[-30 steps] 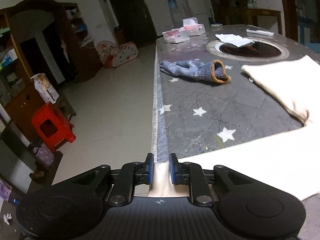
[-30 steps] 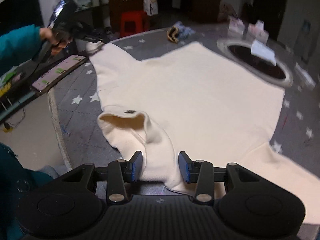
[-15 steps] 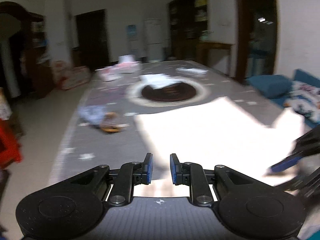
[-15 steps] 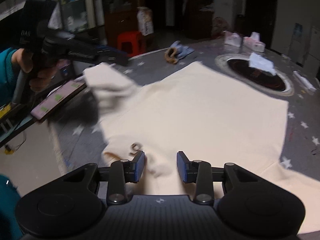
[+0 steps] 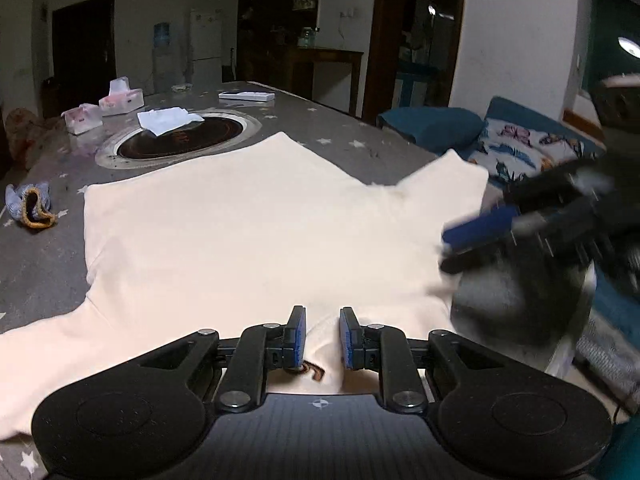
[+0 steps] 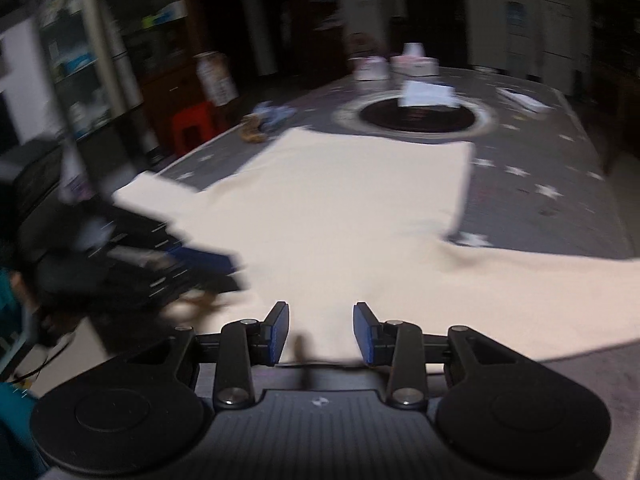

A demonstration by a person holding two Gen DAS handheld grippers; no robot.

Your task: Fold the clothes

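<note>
A cream sweater [image 5: 256,224] lies spread on the grey star-patterned table [image 5: 360,136]; it also shows in the right wrist view [image 6: 340,208]. My left gripper [image 5: 322,338] has its jaws narrowly apart with a fold of the sweater's near edge between them, by a small brown label. My right gripper [image 6: 320,332] is open over the sweater's near edge, cloth lying between its fingers. Each gripper appears blurred in the other's view: the right one [image 5: 480,236] at the sweater's right side, the left one [image 6: 192,264] at its left.
A blue-grey knit item [image 5: 30,206] lies on the table's left. A dark round inset [image 5: 180,140] with white paper on it sits mid-table, tissue boxes [image 5: 120,98] behind. A blue sofa [image 5: 520,144] stands right of the table. A red stool [image 6: 192,124] stands on the floor.
My left gripper has swung from the table's left edge to the sweater's near edge, carrying the sleeve end inward. My right gripper has shifted along the near edge; its view is blurred.
</note>
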